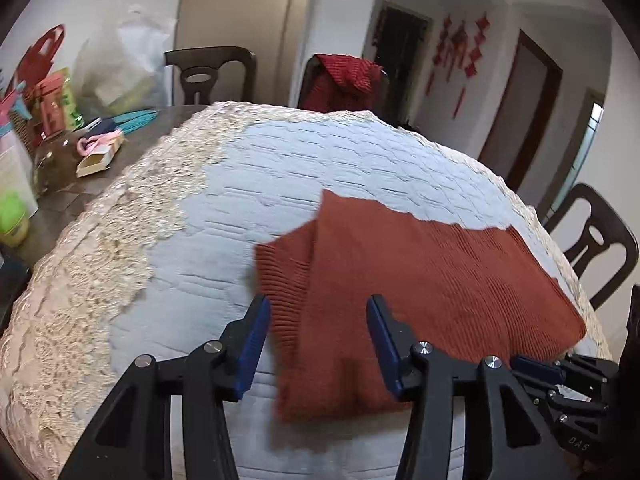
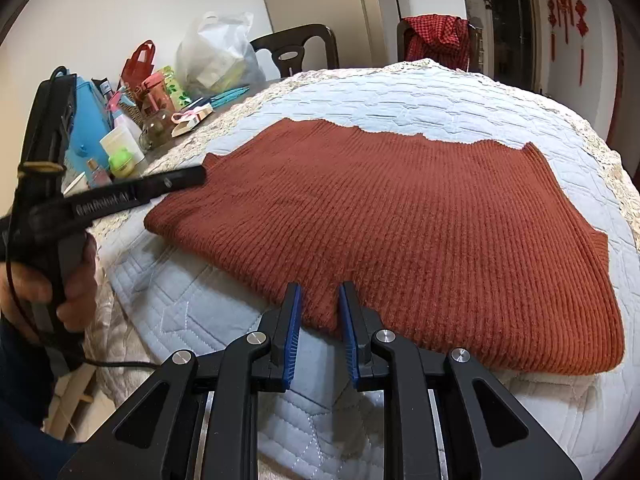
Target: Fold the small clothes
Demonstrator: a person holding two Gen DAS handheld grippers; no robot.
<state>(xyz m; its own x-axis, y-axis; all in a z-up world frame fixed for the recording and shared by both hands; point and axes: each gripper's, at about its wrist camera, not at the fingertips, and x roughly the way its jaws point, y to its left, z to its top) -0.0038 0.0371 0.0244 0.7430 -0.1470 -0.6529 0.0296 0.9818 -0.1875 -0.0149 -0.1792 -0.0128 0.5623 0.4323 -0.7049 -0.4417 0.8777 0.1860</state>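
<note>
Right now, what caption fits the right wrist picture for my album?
The right gripper pinches the near edge of a rust-red knit sweater on a quilted cloth.

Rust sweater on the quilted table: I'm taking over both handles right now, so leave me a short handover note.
Left claw: open, over the sweater's near left edge, holding nothing.
Right claw: nearly closed, and it seems to pinch the sweater's near edge.
Sweater: lies flat on the quilted cover. The clutter stands away at the table's far left.
Done: layers overlap at its left side, so at least one fold appears to be in.
Left: probably regrip with the left claw, finish the remaining folds, then release.
</note>
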